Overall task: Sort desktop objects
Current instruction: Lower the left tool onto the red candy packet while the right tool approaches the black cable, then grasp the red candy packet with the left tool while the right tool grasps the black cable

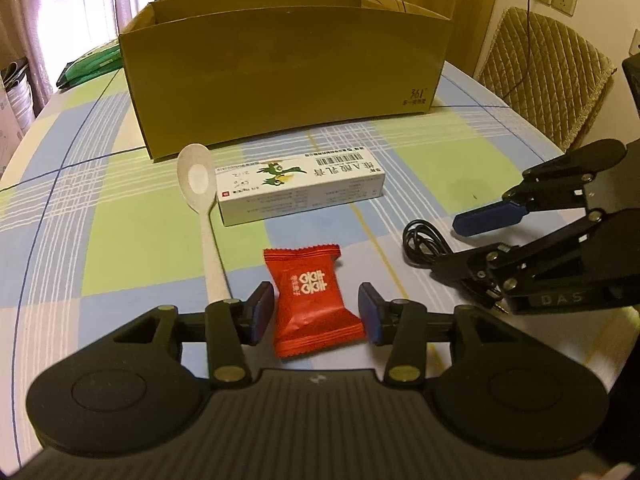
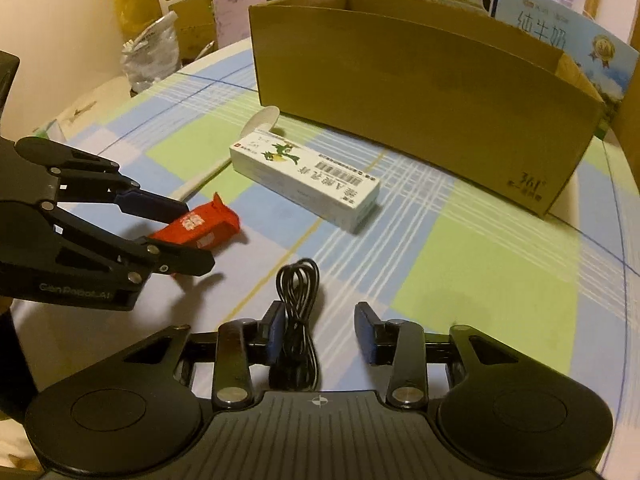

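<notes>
left claw (image 1: 316, 312) wide astride red packet (image 1: 312, 300); right claw (image 2: 320, 334) wide astride black cable (image 2: 298, 320)

A red snack packet (image 1: 316, 300) lies flat on the bench, a white spoon (image 1: 202, 208) just to its left, bowl up. Behind them lies a white carton (image 1: 302, 186); a coiled black cable (image 2: 298, 308) lies apart, before the open cardboard box (image 1: 284, 68)

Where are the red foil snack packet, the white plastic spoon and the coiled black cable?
Red foil snack packet (image 1: 310, 294): left wrist view, printed middle.
White plastic spoon (image 1: 196, 176): left wrist view, bowl.
Coiled black cable (image 2: 298, 280): right wrist view, upper loop.
</notes>
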A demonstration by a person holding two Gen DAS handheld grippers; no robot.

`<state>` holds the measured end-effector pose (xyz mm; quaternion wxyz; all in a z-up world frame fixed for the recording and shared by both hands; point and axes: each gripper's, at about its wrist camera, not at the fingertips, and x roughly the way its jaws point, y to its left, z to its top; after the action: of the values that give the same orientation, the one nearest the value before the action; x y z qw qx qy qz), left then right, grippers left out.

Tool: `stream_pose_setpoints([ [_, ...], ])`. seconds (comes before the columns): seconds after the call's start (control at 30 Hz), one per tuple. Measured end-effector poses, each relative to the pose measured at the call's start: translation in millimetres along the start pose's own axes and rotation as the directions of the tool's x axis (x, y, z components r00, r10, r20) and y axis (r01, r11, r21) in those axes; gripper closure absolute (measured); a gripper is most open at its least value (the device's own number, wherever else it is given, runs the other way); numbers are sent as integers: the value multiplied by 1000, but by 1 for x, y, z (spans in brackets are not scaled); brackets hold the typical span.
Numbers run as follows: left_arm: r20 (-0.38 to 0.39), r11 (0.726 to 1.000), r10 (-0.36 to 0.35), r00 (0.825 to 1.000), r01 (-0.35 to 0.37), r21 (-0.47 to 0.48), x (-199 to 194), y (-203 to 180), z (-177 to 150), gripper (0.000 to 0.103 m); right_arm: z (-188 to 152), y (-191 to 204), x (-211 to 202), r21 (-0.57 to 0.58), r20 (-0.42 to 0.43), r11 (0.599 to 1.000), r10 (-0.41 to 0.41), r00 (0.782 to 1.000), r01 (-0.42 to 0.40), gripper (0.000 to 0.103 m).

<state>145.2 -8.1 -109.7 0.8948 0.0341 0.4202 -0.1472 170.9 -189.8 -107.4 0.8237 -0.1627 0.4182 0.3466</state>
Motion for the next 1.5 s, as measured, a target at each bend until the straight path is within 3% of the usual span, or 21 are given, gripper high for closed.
stream_pose_setpoints([
  [0.47, -15, 1000, -1, 1000, 1, -18, 7, 1, 1, 62, 3, 10, 10, -65, 27, 998, 6, 1000, -4, 67],
  [0.57, -16, 1000, 9, 1000, -9, -17, 8, 0, 1, 64, 3, 10, 10, -60, 29, 998, 9, 1000, -7, 67],
  [0.67, -18, 1000, 22, 1000, -22, -16, 8, 2, 2, 73, 4, 11, 10, -62, 33, 998, 13, 999, -11, 68],
  [0.73, -19, 999, 22, 1000, -23, -23, 8, 3, 2, 80, 5, 12, 11, -65, 33, 998, 15, 999, -12, 73],
  [0.77, -18, 999, 24, 1000, -25, -21, 7, 3, 2, 80, 5, 13, 12, -64, 32, 998, 18, 999, -16, 80],
  [0.87, -17, 1000, 27, 999, -27, -14, 6, 2, 1, 81, 6, 14, 11, -64, 29, 998, 12, 1000, -10, 82],
  [1.5, 36, 1000, 28, 999, -28, 3, -10, -1, 8, 82, 17, -11, -18, 110, 140, 993, -48, 989, 33, 85],
])
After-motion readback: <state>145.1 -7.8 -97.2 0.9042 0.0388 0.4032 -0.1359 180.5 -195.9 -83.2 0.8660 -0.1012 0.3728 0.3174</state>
